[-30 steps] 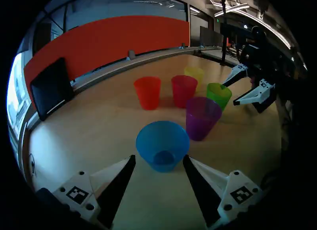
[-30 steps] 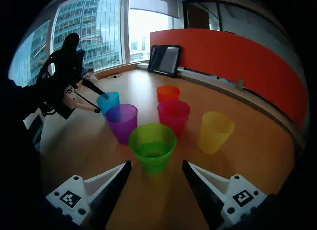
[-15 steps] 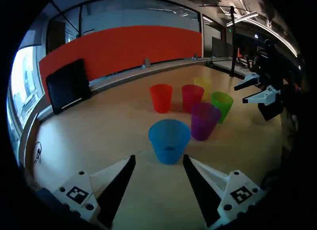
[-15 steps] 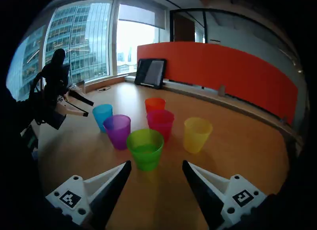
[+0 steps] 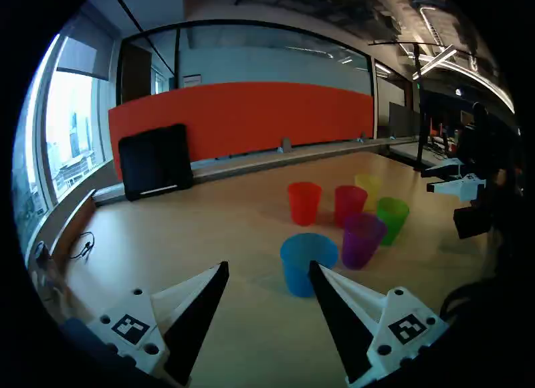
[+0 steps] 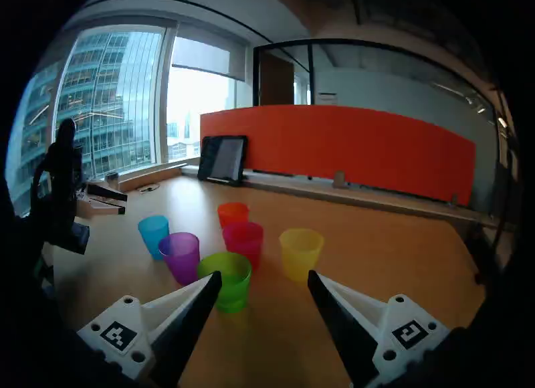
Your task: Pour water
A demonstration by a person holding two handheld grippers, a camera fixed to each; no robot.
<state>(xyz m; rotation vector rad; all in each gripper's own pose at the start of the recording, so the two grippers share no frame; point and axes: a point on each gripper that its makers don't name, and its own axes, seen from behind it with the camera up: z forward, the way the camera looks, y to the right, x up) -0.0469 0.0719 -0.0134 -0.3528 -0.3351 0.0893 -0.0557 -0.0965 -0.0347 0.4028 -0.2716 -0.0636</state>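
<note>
Several plastic cups stand close together on the wooden table (image 5: 200,234). In the left gripper view the blue cup (image 5: 307,264) is nearest, just ahead of my open left gripper (image 5: 267,281); behind it stand the purple (image 5: 361,239), green (image 5: 392,219), pink (image 5: 350,205), orange (image 5: 304,203) and yellow (image 5: 369,188) cups. In the right gripper view my right gripper (image 6: 264,287) is open, with the green cup (image 6: 226,281) just ahead on the left, then the purple (image 6: 180,256), blue (image 6: 154,235), pink (image 6: 243,243), orange (image 6: 233,215) and yellow (image 6: 301,253) cups. Nothing sits between either pair of fingers.
A dark tablet (image 5: 155,162) leans against the orange partition (image 5: 254,124) at the table's far edge. Windows (image 6: 114,107) line one side. The other gripper (image 5: 458,184) shows at the right of the left gripper view, and the left one (image 6: 100,199) at the left of the right gripper view.
Both grippers have pulled back and risen away from the cups, which look smaller and farther off. The cups have not moved. Both grippers stay open.
</note>
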